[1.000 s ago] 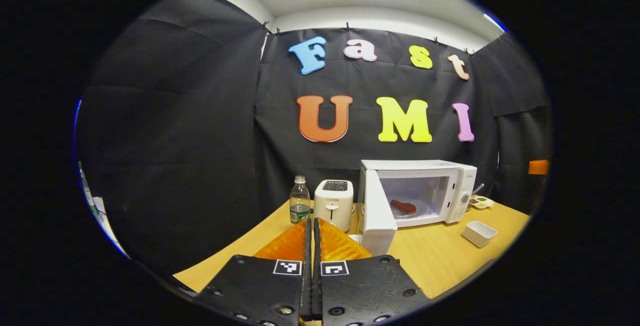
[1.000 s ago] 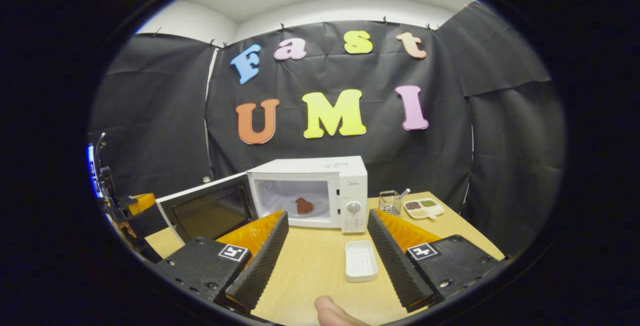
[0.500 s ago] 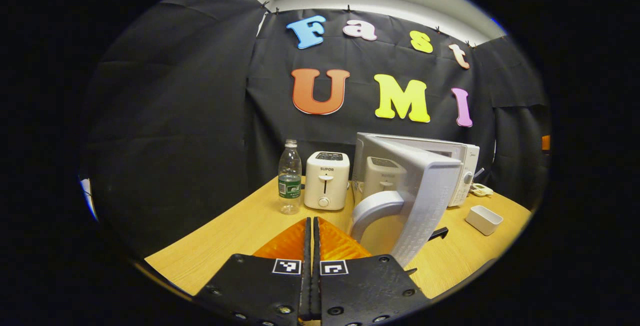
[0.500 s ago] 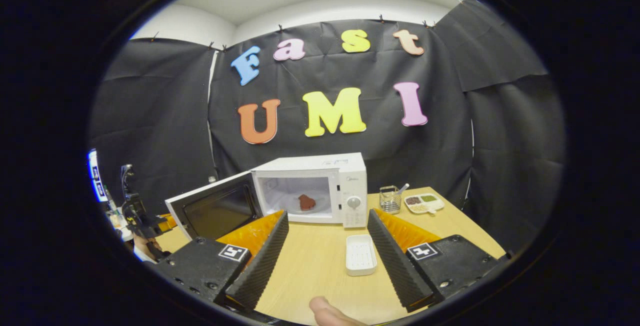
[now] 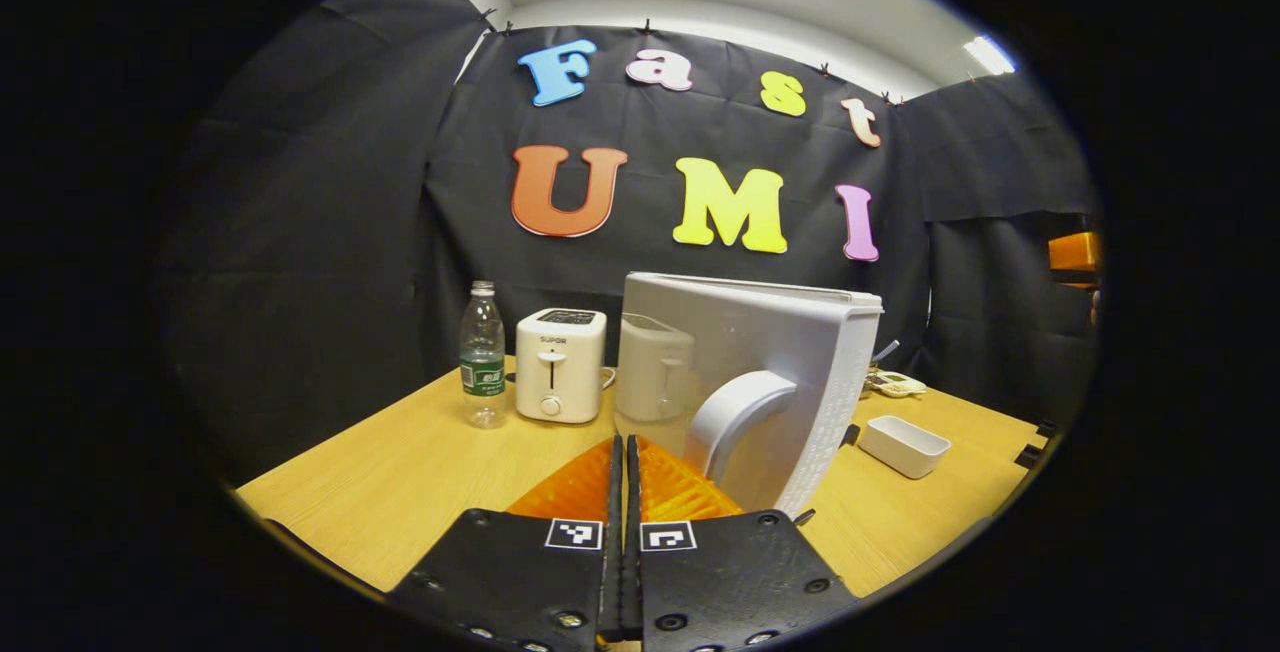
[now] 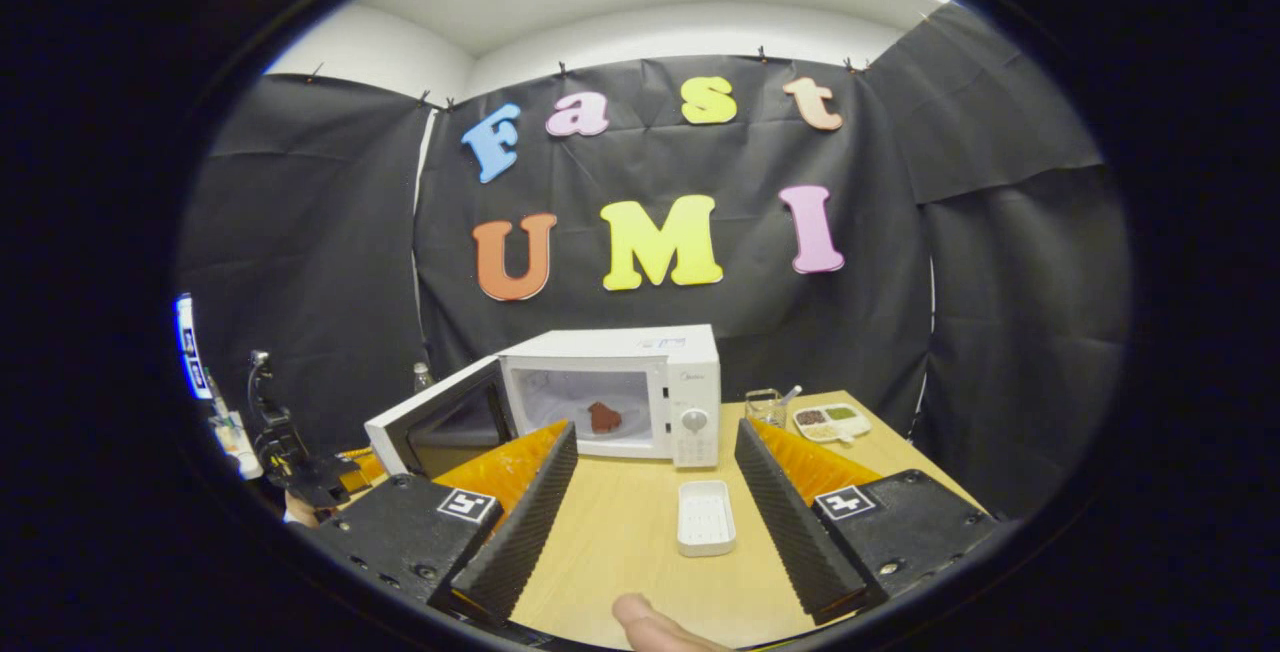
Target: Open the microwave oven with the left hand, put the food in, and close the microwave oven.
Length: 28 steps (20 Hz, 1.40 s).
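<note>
With the reddish-brown piece of food (image 6: 603,417) already lying inside the white microwave oven (image 6: 640,384), closing is the step in hand. Clenched on nothing, the left gripper (image 5: 623,452) sits just behind the half-open white door (image 5: 770,382); the right gripper (image 6: 650,472) hangs released. Next, the door likely needs pushing flush until it latches.
</note>
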Each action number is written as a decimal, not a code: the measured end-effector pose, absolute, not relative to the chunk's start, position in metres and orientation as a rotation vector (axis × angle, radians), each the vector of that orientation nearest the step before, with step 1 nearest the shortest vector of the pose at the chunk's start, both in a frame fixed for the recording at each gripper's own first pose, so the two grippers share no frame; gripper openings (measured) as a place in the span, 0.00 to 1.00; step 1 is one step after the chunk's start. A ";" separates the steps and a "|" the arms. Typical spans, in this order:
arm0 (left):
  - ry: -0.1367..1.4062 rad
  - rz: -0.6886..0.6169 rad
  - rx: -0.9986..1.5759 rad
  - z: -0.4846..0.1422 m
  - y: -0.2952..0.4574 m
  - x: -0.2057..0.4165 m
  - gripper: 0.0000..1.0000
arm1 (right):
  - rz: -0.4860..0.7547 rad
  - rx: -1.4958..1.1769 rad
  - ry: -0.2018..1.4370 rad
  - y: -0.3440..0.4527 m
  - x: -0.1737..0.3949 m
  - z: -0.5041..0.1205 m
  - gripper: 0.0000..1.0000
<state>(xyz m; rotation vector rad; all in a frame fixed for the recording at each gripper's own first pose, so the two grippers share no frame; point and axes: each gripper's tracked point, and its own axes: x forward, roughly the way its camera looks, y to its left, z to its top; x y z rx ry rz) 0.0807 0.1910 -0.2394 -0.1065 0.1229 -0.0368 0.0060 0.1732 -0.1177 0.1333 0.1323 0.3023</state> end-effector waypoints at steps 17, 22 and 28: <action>0.118 -0.299 -0.101 -0.227 0.024 0.157 0.00 | 0.253 0.207 0.079 0.114 0.006 -0.090 1.00; 0.138 -0.303 -0.092 -0.232 -0.003 0.187 0.00 | 0.218 0.199 0.035 0.082 0.004 -0.076 1.00; 0.173 -0.299 -0.096 -0.240 -0.027 0.216 0.00 | 0.186 0.188 0.013 0.049 0.007 -0.073 1.00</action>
